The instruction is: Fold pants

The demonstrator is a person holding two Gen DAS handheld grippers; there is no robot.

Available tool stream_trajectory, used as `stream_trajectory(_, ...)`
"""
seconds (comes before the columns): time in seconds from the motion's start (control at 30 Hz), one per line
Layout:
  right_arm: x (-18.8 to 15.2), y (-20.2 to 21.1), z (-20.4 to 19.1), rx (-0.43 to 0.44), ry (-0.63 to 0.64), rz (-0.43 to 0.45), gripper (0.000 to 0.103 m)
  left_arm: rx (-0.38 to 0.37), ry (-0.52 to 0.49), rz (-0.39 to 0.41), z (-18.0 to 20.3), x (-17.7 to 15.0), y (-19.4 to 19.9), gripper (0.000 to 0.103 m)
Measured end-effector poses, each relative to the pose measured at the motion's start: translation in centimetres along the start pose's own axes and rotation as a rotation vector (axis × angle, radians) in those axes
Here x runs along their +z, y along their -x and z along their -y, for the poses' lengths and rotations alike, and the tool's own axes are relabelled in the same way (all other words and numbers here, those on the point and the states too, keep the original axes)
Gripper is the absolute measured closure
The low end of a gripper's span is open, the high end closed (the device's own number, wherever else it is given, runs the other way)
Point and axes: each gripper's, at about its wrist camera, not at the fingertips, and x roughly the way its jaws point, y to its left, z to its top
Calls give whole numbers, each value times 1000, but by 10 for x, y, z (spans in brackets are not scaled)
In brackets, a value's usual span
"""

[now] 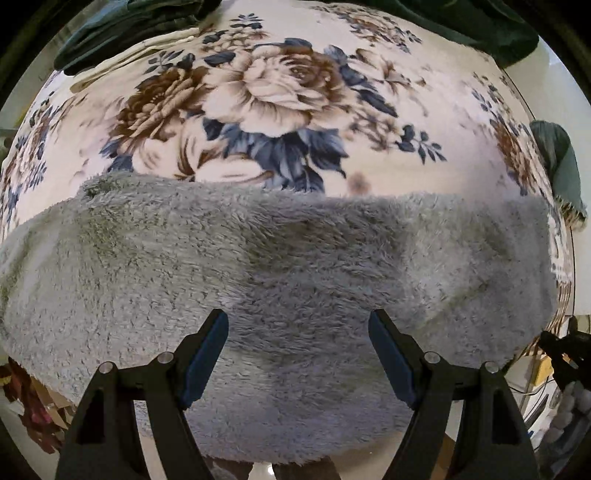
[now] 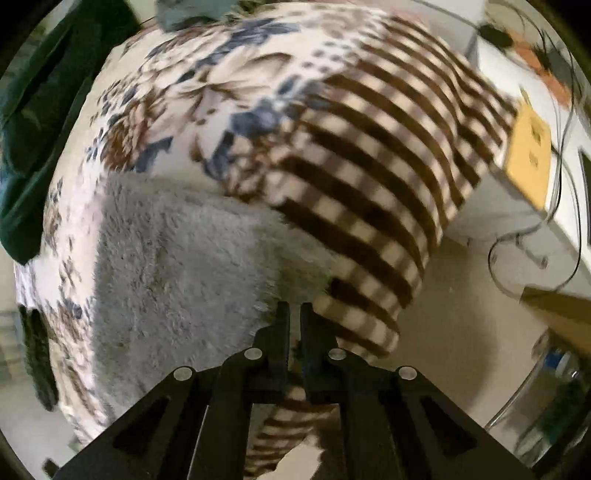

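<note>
Left gripper (image 1: 298,325): jaws wide apart, pointing straight down over the grey fluffy pants (image 1: 280,280), nothing between the pads, contact with the pile not clear. Pants spread in a broad band across the near edge of the floral blanket (image 1: 280,92), hanging over the front of it. Dark green cloth (image 1: 122,29) bunched at the far left edge of the blanket, more green fabric at the far right. Right gripper (image 2: 294,314): jaws drawn to a narrow slit, tips at the right-hand end of the pants (image 2: 177,266), beside the brown-and-cream striped border (image 2: 388,177) of the blanket; blurred view, no fabric visible in the gap. Yellow box (image 2: 528,158) and cables off to the right.
</note>
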Motion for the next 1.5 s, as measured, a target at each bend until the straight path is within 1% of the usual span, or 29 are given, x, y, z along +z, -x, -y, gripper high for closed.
stream_trajectory(0.03, 1, 1, 3, 13, -16, 4, 60, 10, -9, -4, 1, 0, -3, 26)
stream_trajectory(0.07, 0, 4, 9, 41, -40, 18, 54, 25, -22, -10, 3, -1, -9, 26)
stream_trajectory(0.1, -1, 5, 13, 79, -57, 28, 52, 29, -33, -17, 4, -2, -15, 26)
stream_trajectory(0.17, 0, 1, 14, 101, -63, 28, 49, 47, -53, -40, 6, -2, -30, 26)
stream_trajectory(0.2, 0, -2, 13, 96, -58, 32, 42, 52, -60, -48, 7, -3, -35, 26)
stream_trajectory(0.27, 1, -3, 9, 101, -38, 50, 42, 68, -74, -65, 10, -4, -47, 26)
stream_trajectory(0.37, 3, -3, -7, 134, 20, 113, 42, 64, -59, -68, 10, -3, -51, 26)
stream_trajectory(0.4, 6, -8, -11, 138, 28, 119, 45, 63, -58, -62, 11, -3, -49, 26)
stream_trajectory(0.47, 9, -17, -20, 140, 39, 92, 79, 53, -61, -51, 15, -3, -45, 26)
stream_trajectory(0.5, 9, -18, -27, 102, 68, 99, 98, 47, -64, -49, 17, -2, -42, 26)
stream_trajectory(0.6, 10, -3, -38, 34, 104, 159, 98, 26, -79, -46, 23, -2, -34, 26)
stream_trajectory(0.67, 12, 7, -34, 26, 78, 175, 98, 15, -90, -37, 26, -2, -28, 26)
stream_trajectory(0.7, 13, 10, -31, 19, 70, 174, 98, 11, -94, -35, 28, -1, -26, 26)
stream_trajectory(0.77, 15, 5, -26, 23, 69, 123, 98, -2, -96, -35, 30, 2, -24, 26)
stream_trajectory(0.8, 18, -7, -19, 35, 51, 46, 97, -4, -96, -37, 30, 3, -24, 26)
stream_trajectory(0.87, 21, -18, -6, 67, 1, -27, 84, -9, -95, -51, 33, 5, -32, 26)
stream_trajectory(0.9, 21, -21, 1, 100, -20, -36, 62, -10, -93, -57, 32, 6, -37, 26)
stream_trajectory(0.93, 21, -21, 6, 137, -25, -28, 37, -9, -92, -63, 32, 6, -44, 26)
stream_trajectory(0.97, 19, -20, 9, 170, -24, -20, 28, -8, -92, -64, 32, 5, -50, 26)
stream_trajectory(1.0, 17, -23, 14, 209, -23, -23, 22, -9, -92, -64, 30, 4, -55, 26)
stream_trajectory(1.07, 15, -36, 19, 250, -22, -62, 22, -20, -95, -65, 29, 4, -66, 22)
stream_trajectory(1.13, 14, -54, 25, 271, -27, -92, 22, -40, -90, -62, 28, 6, -74, 12)
stream_trajectory(1.17, 14, -63, 28, 310, -32, -94, 22, -52, -90, -61, 26, 6, -77, 9)
stream_trajectory(1.2, 14, -68, 29, 327, -34, -87, 22, -63, -89, -62, 28, 8, -81, 3)
stream_trajectory(1.23, 15, -72, 31, 348, -35, -70, 22, -78, -86, -65, 27, 10, -84, 0)
stream_trajectory(1.3, 13, -73, 32, 400, -44, -23, 22, -92, -73, -74, 26, 11, -92, 0)
stream_trajectory(1.37, 10, -70, 34, 458, -48, 19, 22, -88, -66, -79, 25, 13, -97, 0)
stream_trajectory(1.43, 9, -68, 37, 503, -62, 33, 23, -70, -73, -83, 27, 18, -99, 0)
stream_trajectory(1.5, 8, -66, 41, 563, -70, 34, 23, -54, -70, -98, 38, 27, -105, 0)
